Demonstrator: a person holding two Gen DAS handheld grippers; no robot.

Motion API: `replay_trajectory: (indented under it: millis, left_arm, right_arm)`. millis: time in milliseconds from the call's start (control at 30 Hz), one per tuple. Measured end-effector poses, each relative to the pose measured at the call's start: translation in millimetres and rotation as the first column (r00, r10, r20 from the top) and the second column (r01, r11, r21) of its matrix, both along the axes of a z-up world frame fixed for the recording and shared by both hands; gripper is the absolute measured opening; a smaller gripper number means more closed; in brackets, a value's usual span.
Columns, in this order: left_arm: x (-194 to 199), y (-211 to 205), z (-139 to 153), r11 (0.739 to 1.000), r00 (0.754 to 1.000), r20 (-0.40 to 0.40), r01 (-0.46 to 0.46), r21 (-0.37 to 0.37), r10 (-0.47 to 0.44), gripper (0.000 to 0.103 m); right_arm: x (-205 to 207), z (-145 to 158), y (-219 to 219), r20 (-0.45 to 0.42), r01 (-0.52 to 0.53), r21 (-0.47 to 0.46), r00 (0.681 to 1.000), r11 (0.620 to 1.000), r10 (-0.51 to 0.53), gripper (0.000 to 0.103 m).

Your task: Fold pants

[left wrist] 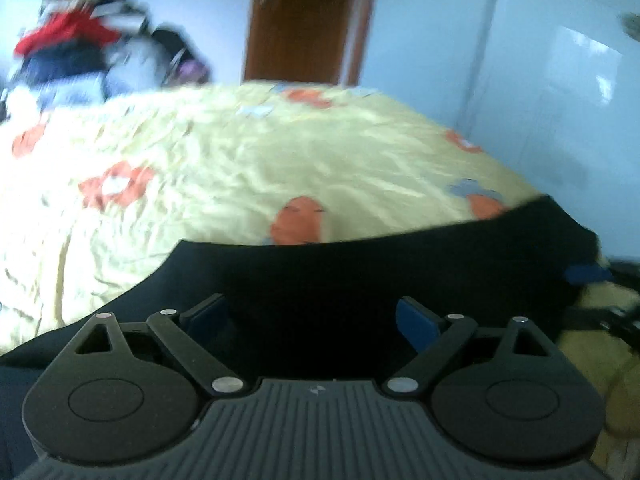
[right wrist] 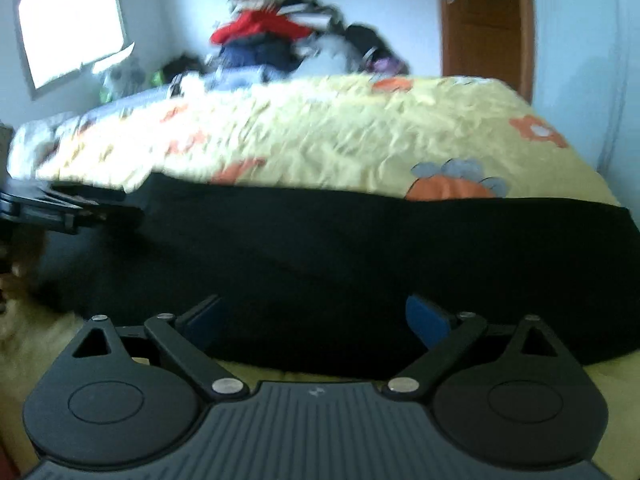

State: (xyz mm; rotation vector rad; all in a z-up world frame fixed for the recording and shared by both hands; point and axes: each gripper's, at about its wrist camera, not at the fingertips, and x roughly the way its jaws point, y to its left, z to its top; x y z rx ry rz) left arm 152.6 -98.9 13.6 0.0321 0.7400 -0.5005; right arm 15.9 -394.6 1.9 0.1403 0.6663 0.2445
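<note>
Altogether one black pants (right wrist: 360, 264) on one bed (right wrist: 340, 136), two grippers agape.

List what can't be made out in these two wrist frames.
- Black pants: right wrist view, near hem hidden behind the right gripper; dark and blurred, so no folds or seams readable.
- Pants in left wrist view: lower part covered by the left gripper body, left end cut by the frame edge.
- Clothes pile: motion-blurred, items indistinct.
- Other gripper: cut off at left edge, state unclear.
</note>
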Motion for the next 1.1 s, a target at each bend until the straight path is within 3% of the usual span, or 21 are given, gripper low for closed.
replay_trajectory:
  millis: [133,200,300,333,400,500,633,733,767,867,1000,1067,1100]
  left_arm:
    - [47.8,5.5,-18.2,0.996,0.994,-0.072,-0.073,0.055,0.077,0.072]
    - [56.4,7.7,-20.6,0.995,0.995,-0.014,-0.093,0.047,0.094,0.074]
    - [66.2,-0.2,-22.1,0.974,0.983,0.071,-0.176,0.144,0.168,0.073]
    - [65.5,1.9,-20.9,0.969,0.979,0.078,-0.200,0.142,0.191,0.068]
    - [54.3,8.7,-12.3,0.974,0.975,0.070,-0.215,0.071,0.210,0.069]
    - [25.4,3.9,-3.1,0.987,0.985,0.070,-0.158,0.010,0.157,0.083]
    - [-14.7,-13.0,-7.5,1.000,0.998,0.052,-0.018,-0.014,0.019,0.090]
    - [-40.3,-21.6,-22.7,0.998,0.998,0.015,0.057,0.027,-0.057,0.090]
    - [-48.8,-24.2,-27.5,0.995,0.997,0.024,0.075,0.058,-0.077,0.090]
    - [-74.3,-29.7,-36.2,0.984,0.986,0.118,0.097,0.151,-0.115,0.092]
    - [-89.2,-18.3,-41.7,0.988,0.982,0.146,0.102,0.120,-0.119,0.097]
    - [-90.6,-14.2,-42.7,0.990,0.982,0.152,0.095,0.107,-0.110,0.098]
    - [-91.1,-14.1,-42.3,0.990,0.982,0.152,0.092,0.108,-0.108,0.099]
  right_arm:
    - [8.8,-5.0,-14.6,-0.018,0.107,0.047,0.994,0.993,-0.106,0.098]
    - [9.6,-6.1,-20.7,-0.002,0.135,0.074,0.991,0.988,-0.135,0.098]
    - [2.4,-3.6,-34.0,0.029,0.214,0.081,0.976,0.973,-0.217,0.098]
    - [-0.7,-3.1,-42.0,0.038,0.255,0.087,0.965,0.963,-0.259,0.098]
    - [-8.4,-2.4,-61.7,0.051,0.343,0.113,0.935,0.933,-0.350,0.098]
    - [-22.8,-5.5,-100.6,0.041,0.496,0.203,0.857,0.844,-0.513,0.098]
    - [-38.5,-21.9,-152.8,-0.084,0.619,0.415,0.755,0.666,-0.650,0.098]
    - [-47.1,-41.5,-175.7,-0.170,0.624,0.560,0.731,0.546,-0.662,0.098]
    - [-48.2,-44.5,-179.5,-0.167,0.613,0.586,0.731,0.530,-0.661,0.098]
    - [-39.1,-46.3,-186.9,-0.162,0.603,0.599,0.736,0.528,-0.657,0.098]
    - [-23.2,-48.0,-194.8,-0.115,0.598,0.591,0.726,0.541,-0.678,0.096]
    - [-16.1,-48.4,-198.8,-0.111,0.624,0.564,0.707,0.541,-0.699,0.085]
    - [-13.6,-50.1,-201.6,-0.117,0.634,0.559,0.699,0.535,-0.706,0.067]
